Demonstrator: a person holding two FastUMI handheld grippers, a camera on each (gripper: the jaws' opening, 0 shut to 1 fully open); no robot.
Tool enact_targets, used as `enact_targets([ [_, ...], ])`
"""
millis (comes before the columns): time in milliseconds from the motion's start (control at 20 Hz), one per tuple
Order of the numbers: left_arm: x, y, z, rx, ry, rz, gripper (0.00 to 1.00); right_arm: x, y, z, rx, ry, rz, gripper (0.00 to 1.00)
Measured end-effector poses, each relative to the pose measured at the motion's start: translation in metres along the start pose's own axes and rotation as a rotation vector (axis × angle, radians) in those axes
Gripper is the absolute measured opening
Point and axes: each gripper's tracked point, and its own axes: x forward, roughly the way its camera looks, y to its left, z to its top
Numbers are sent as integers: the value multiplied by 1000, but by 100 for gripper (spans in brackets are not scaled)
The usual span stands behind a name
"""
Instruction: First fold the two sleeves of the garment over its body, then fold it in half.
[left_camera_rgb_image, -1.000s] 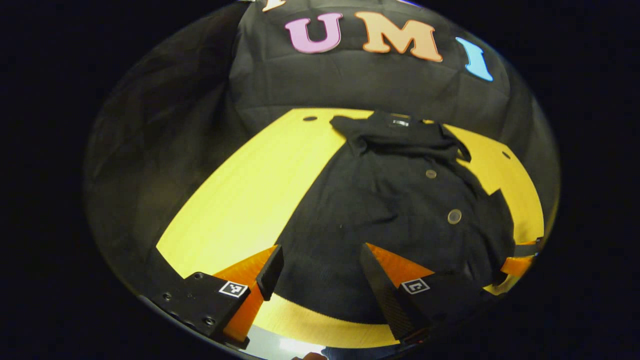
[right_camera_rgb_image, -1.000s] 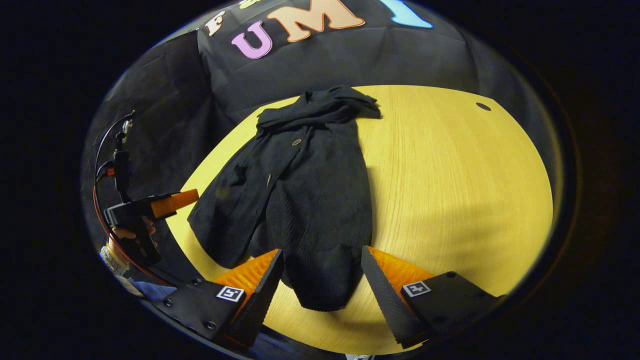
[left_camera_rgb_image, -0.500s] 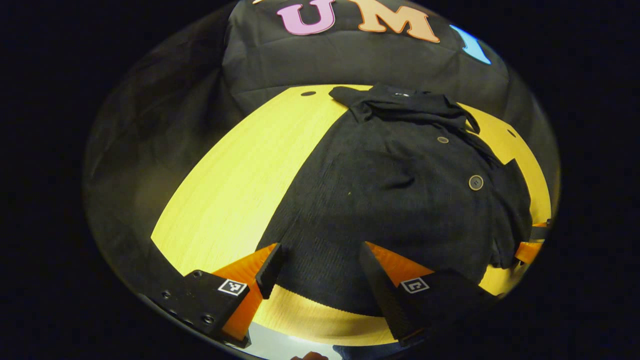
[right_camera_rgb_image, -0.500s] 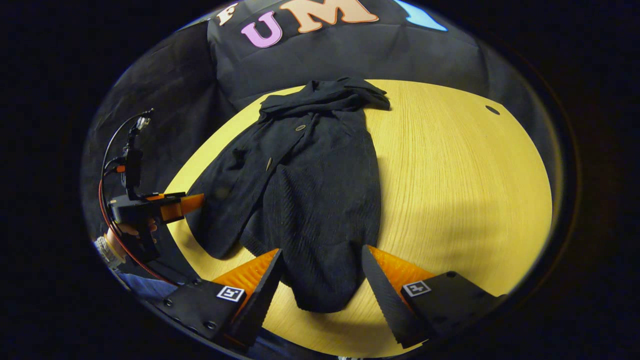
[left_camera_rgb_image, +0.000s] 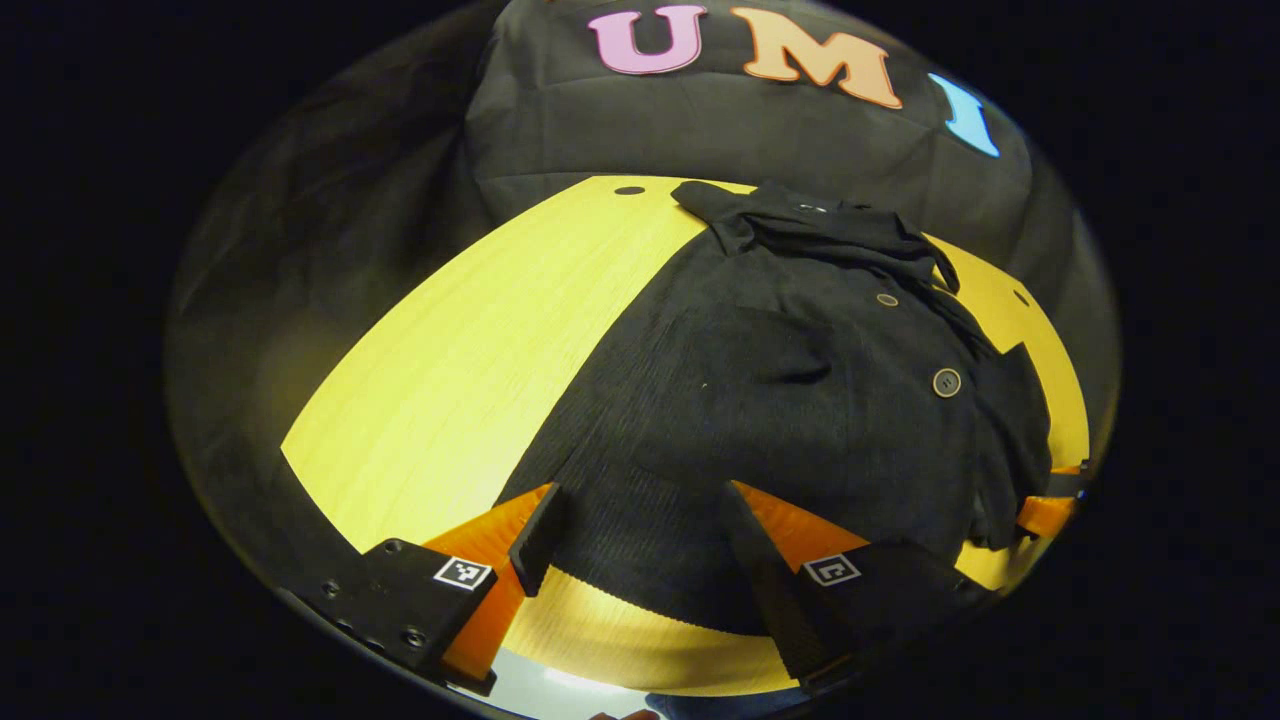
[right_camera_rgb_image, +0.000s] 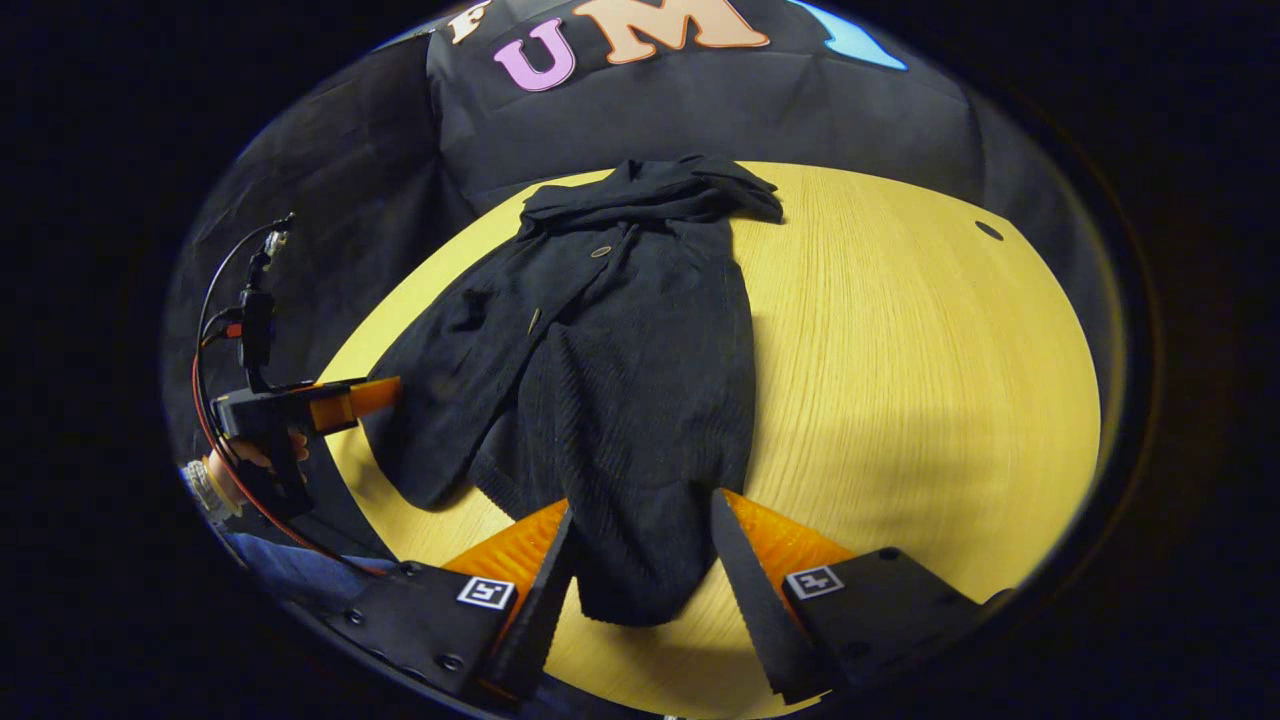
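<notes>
The cardigan (left_camera_rgb_image: 800, 400) hides the surface (left_camera_rgb_image: 470, 360) beyond the left tongs (left_camera_rgb_image: 640, 545). Past the right tongs (right_camera_rgb_image: 640, 560), the folded sleeves (right_camera_rgb_image: 620, 420) cover its front. Whether either tongs touch the fabric cannot be told.

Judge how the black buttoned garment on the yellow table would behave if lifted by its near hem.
The black ribbed knit garment would probably drape limply: it lies creased, its collar bunched. It looks fairly light, since it sits thin on the yellow wooden table. The ribbed weave likely grips well between the right claw fingers.
</notes>
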Motion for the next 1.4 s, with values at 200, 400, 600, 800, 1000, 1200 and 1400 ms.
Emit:
enact_targets([
  [200,0,-4,-1,15,-13,-13,92,3,-4,0,-22,-13,-24,71],
  [400,0,-14,0,42,10,-35,76,4,-13,0,-25,-20,-77,57],
  [600,0,-27,-1,86,14,-73,47,3,-14,1,-39,-16,-93,47],
  [800,1,-33,0,124,25,-98,18,3,-10,1,-37,-11,-72,22],
  [1000,1,-36,1,152,29,-98,1,3,-7,1,-18,-1,-44,8],
  [1200,2,-35,1,148,34,-87,0,2,-6,2,-3,-6,-35,2],
  [1400,1,-35,2,129,52,-89,0,-2,-4,6,25,-26,-18,3],
])
